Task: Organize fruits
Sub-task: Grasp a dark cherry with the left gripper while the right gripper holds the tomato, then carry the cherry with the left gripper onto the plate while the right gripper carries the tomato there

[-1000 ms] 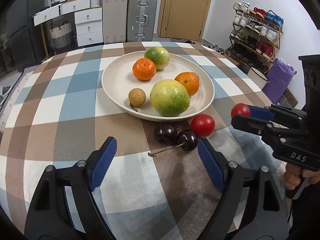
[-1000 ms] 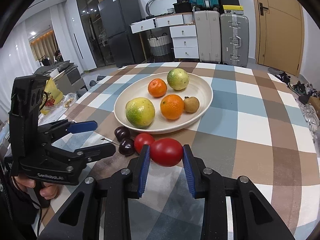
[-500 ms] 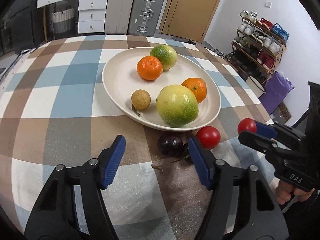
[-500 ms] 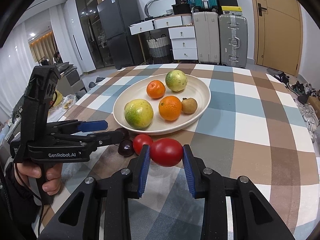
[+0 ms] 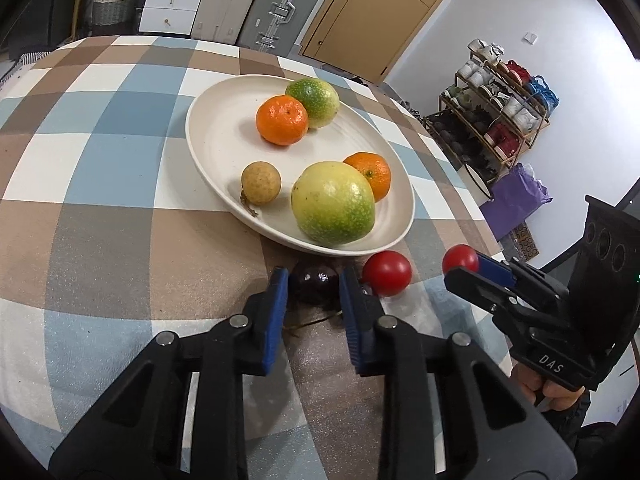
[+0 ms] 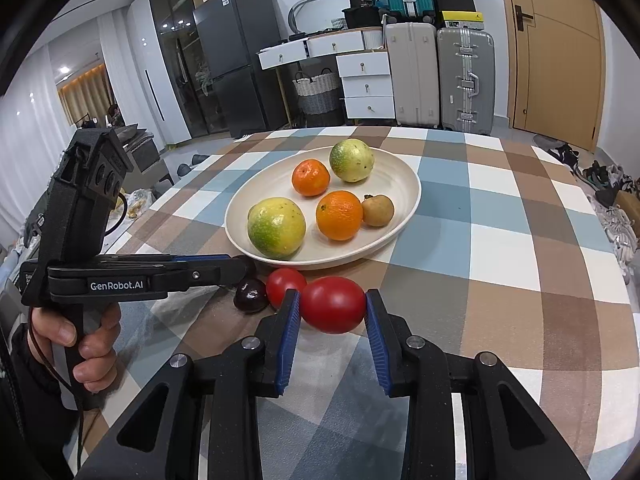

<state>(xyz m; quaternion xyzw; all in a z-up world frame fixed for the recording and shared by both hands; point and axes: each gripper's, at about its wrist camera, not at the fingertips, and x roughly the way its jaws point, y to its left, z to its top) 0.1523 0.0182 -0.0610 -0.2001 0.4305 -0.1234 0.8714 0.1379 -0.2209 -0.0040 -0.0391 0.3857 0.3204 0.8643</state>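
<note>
A cream plate (image 5: pixel 216 136) (image 6: pixel 404 184) on the checked table holds two oranges, two green-yellow citrus fruits and a small brown fruit. My left gripper (image 5: pixel 313 284) is shut on a dark cherry (image 5: pixel 314 282) just in front of the plate's near rim. A second dark cherry (image 6: pixel 250 295) and a red tomato (image 5: pixel 387 273) (image 6: pixel 285 285) lie beside it on the cloth. My right gripper (image 6: pixel 332 305) is shut on another red tomato (image 6: pixel 333 305) and holds it near the plate; it also shows in the left wrist view (image 5: pixel 460 260).
The table edge falls away on the right in the left wrist view, with a shoe rack (image 5: pixel 500 108) and a purple bag (image 5: pixel 516 200) beyond. Suitcases (image 6: pixel 464 80) and white drawers (image 6: pixel 368 88) stand behind the table.
My left gripper has moved forward to the cherries and closed from wide open onto one cherry. My right gripper has kept hold of the tomato, nearly still.
</note>
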